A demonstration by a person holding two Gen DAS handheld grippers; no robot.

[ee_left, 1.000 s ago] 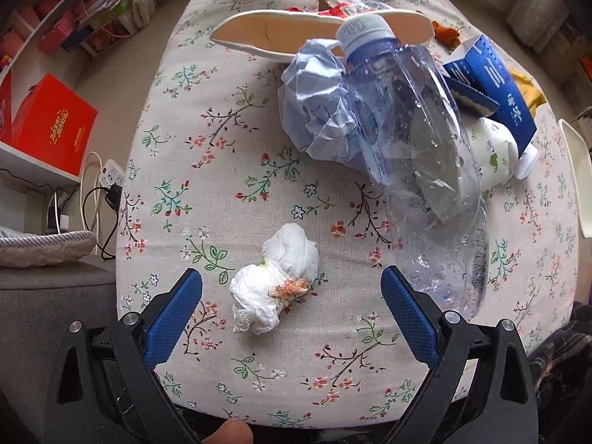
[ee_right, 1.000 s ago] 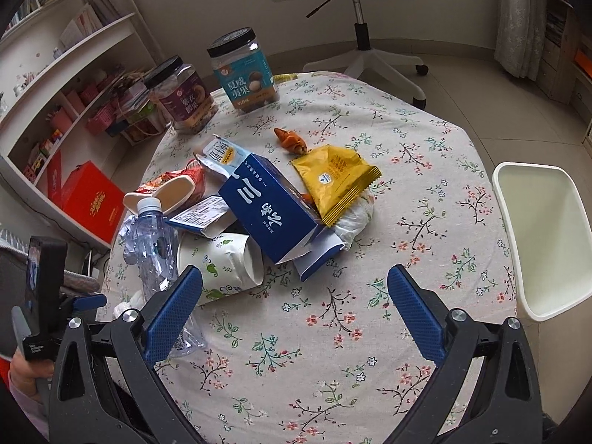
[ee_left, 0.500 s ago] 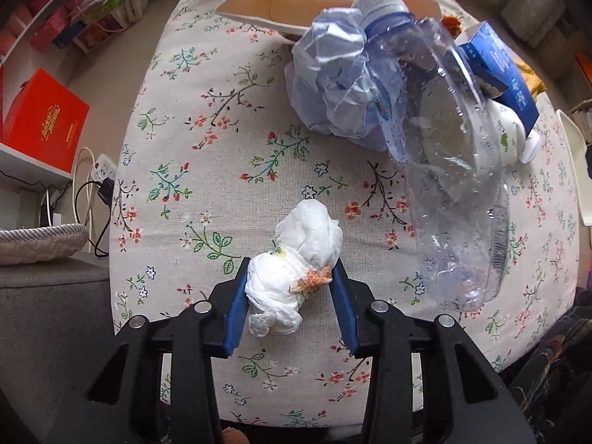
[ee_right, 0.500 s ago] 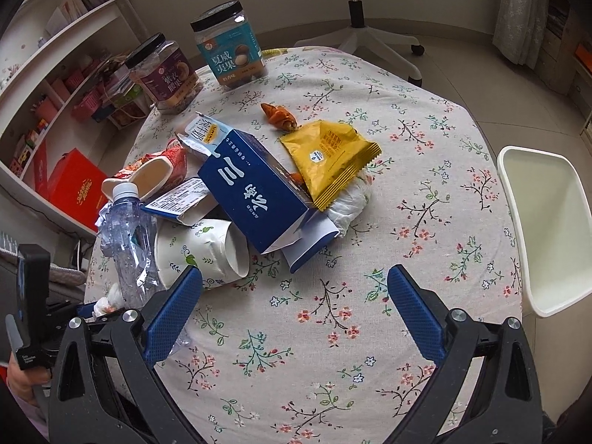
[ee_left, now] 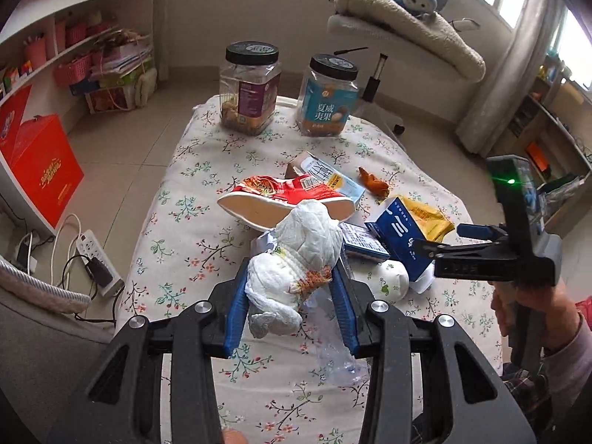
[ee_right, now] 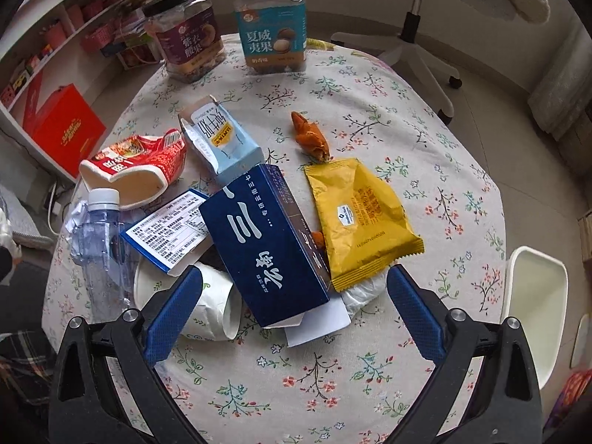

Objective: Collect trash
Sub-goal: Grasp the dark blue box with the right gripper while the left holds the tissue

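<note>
My left gripper (ee_left: 289, 267) is shut on a crumpled white tissue wad (ee_left: 296, 259) with an orange smear, held up above the floral tablecloth (ee_left: 192, 229). My right gripper (ee_right: 294, 273) is open, its fingers straddling the near end of a dark blue box (ee_right: 266, 236). Around that box lie a yellow snack packet (ee_right: 362, 218), a paper cup (ee_right: 207, 303) on its side, a crushed clear bottle (ee_right: 100, 236), a red noodle bowl (ee_right: 137, 170), a light blue carton (ee_right: 222, 144) and an orange wrapper (ee_right: 309, 137). The right gripper (ee_left: 462, 236) and the hand holding it also show in the left wrist view.
Two lidded snack jars (ee_right: 188, 33) (ee_right: 272, 26) stand at the table's far edge. A white bin (ee_right: 536, 303) sits off the table's right side. An office chair (ee_right: 418, 29) is behind the table. On the floor at left are a red box (ee_right: 66, 129) and a power strip (ee_left: 96, 259).
My left gripper closed on the tissue wad and lifted it off the cloth, tilting up. My right gripper moved in closer over the pile, to the dark blue box.
</note>
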